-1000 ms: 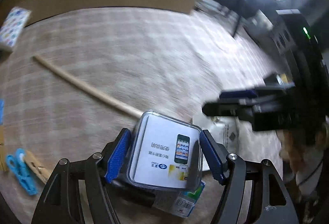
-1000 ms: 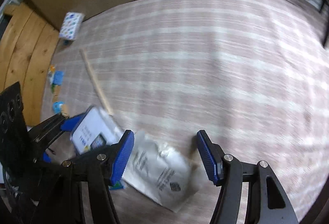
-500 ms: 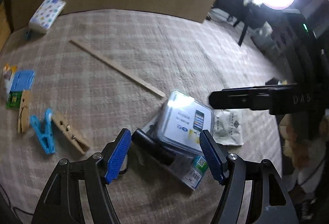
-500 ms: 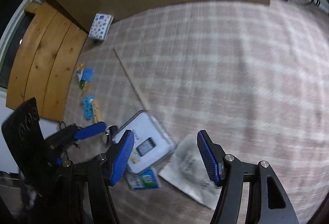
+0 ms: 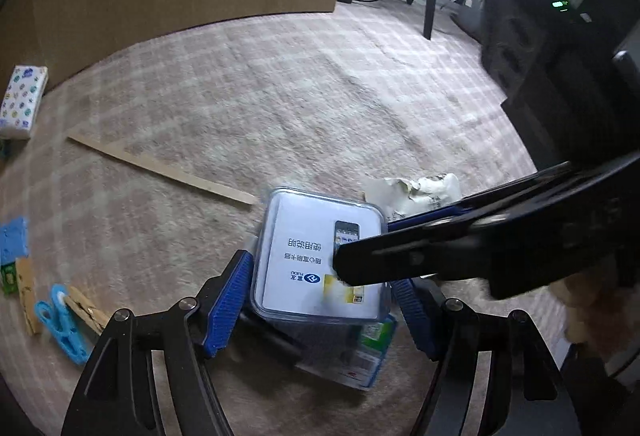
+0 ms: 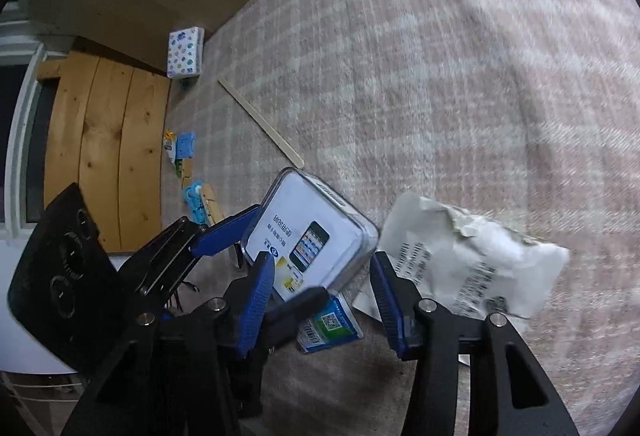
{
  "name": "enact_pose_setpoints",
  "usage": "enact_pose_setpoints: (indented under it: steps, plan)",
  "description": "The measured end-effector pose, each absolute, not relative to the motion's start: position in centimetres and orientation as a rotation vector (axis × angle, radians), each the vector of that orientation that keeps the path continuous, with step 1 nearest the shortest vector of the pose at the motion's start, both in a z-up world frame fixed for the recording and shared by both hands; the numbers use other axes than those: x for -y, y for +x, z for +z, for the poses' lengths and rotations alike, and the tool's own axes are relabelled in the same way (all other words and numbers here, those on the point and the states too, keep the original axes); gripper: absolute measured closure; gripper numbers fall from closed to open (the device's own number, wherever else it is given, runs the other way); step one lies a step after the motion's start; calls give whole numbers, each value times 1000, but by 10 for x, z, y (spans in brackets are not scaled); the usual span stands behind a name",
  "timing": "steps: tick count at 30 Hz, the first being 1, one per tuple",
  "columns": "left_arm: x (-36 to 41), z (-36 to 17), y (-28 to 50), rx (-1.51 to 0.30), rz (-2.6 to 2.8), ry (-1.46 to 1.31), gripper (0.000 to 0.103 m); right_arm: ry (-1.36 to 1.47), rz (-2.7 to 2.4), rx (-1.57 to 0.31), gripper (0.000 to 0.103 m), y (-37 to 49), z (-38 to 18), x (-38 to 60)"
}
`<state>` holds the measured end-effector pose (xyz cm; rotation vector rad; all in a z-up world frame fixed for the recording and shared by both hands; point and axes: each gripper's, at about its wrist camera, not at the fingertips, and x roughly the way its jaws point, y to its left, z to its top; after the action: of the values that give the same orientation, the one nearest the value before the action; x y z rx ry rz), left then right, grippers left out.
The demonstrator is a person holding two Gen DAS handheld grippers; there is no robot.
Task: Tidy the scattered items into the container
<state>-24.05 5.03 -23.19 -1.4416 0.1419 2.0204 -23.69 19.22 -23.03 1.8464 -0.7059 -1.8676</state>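
A clear plastic box with a phone leaflet inside [image 5: 320, 256] [image 6: 308, 240] lies on the checked rug, on top of a green-and-blue card [image 5: 372, 352] [image 6: 328, 324] and a black item. My left gripper [image 5: 324, 308] is open with its fingers on either side of the box. My right gripper [image 6: 322, 300] is open just above the box's near edge; it crosses the left wrist view as a dark bar [image 5: 460, 248]. A crumpled white pouch [image 6: 472, 260] [image 5: 416, 191] lies beside the box.
A long wooden stick [image 5: 160, 167] [image 6: 260, 123], a blue clothes peg and a wooden peg [image 5: 68, 320] [image 6: 200, 203], small blue and green packets [image 5: 14, 248] [image 6: 182, 147] and a dotted tissue pack [image 5: 22, 103] [image 6: 185, 51] lie on the rug. A cardboard wall stands behind.
Both grippers have come back down close over the clear box. The right gripper now crosses in front of the left one. The pouch looks more crumpled and lifted.
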Motion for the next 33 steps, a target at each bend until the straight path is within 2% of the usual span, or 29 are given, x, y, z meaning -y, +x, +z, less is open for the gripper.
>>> enact_pose_setpoints:
  steps: [7, 18, 26, 33]
  plan:
    - [-50, -227, -221, -26, 2022, -1449, 31, 1847, -1914, 728, 57, -227, -234, -197]
    - [-86, -187, -180, -62, 2091, -1350, 31, 1707, -2063, 659, 57, -193, -186, -224]
    - [-151, -156, -162, -94, 2070, -1265, 31, 1629, -2165, 774, 57, -163, -162, -285]
    - [-249, -120, -140, -150, 1987, -1144, 31, 1557, -2285, 897, 57, -133, -133, -371]
